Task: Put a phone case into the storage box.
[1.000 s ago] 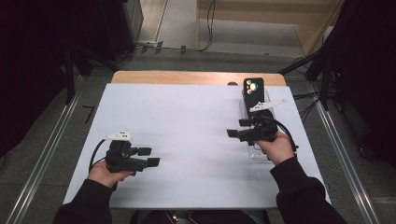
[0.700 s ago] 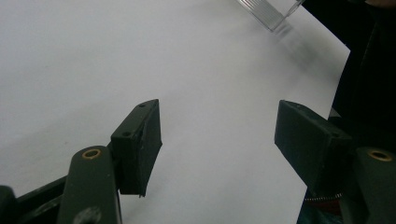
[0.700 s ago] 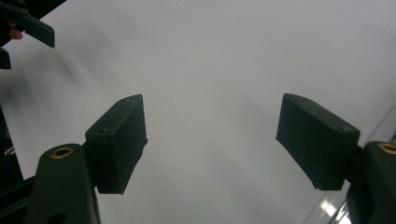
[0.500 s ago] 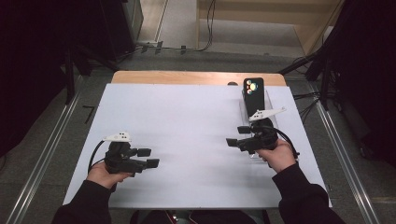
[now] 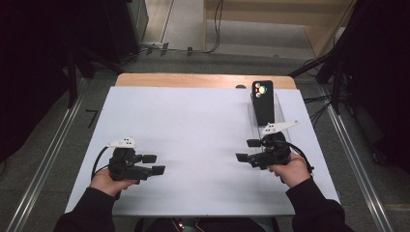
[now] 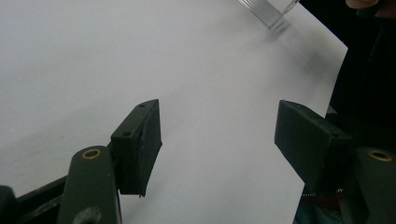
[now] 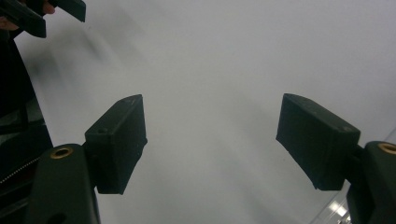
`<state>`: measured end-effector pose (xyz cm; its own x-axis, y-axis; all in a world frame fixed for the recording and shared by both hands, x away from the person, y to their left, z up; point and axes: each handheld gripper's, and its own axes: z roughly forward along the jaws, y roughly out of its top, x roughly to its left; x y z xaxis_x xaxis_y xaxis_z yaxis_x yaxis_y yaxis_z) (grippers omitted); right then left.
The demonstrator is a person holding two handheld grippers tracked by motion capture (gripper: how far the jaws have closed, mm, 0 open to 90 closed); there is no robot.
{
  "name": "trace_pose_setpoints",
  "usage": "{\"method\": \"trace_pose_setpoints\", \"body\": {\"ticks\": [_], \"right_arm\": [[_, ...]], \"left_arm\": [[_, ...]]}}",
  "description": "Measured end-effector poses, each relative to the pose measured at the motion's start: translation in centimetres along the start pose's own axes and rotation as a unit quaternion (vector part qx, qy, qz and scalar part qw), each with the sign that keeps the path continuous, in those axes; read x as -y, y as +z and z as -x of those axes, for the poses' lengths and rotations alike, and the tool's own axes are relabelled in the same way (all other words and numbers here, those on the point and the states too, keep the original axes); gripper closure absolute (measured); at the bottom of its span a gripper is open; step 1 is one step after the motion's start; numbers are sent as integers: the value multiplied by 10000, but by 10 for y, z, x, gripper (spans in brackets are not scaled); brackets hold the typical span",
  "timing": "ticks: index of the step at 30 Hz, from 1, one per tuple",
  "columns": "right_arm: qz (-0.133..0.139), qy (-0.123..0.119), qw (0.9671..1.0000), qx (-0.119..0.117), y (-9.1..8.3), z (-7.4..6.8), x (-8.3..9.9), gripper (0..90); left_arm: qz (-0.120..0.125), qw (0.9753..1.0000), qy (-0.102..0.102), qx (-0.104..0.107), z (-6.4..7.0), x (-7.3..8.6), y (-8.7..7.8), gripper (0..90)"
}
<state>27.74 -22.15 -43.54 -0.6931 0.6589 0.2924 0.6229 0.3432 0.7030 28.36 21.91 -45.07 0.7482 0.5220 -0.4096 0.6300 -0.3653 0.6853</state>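
Observation:
A black phone (image 5: 263, 101) stands upright in a clear stand (image 5: 276, 112) at the table's back right, its camera lenses facing me. My right gripper (image 5: 247, 150) hovers in front of that stand, open and empty, jaws pointing left; its own view shows the gripper (image 7: 210, 140) with wide-apart jaws over bare white table. My left gripper (image 5: 153, 164) rests at the front left, open and empty, jaws pointing right. In the left gripper view, that gripper (image 6: 217, 135) spreads its jaws over the white surface, with a corner of the clear stand (image 6: 268, 9) at the top.
A white sheet (image 5: 193, 130) covers the table, with a wooden edge (image 5: 193, 79) along the back. Metal rails (image 5: 43, 164) run along the floor on both sides. The other gripper's jaws (image 7: 46, 14) show at the top left of the right gripper view.
My right gripper has drawn back from the phone and stand toward the table's front, staying open. The left gripper has not moved.

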Motion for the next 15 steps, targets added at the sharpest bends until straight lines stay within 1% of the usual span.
{"method": "trace_pose_setpoints", "body": {"ticks": [9,15], "right_arm": [[-29,-51,10000,-47,-5,-4,15,221],[-91,-41,9999,-93,-7,-6,25,221]], "left_arm": [[28,10000,10,3,2,2,-2,322],[22,10000,28,5,3,4,-3,322]]}}
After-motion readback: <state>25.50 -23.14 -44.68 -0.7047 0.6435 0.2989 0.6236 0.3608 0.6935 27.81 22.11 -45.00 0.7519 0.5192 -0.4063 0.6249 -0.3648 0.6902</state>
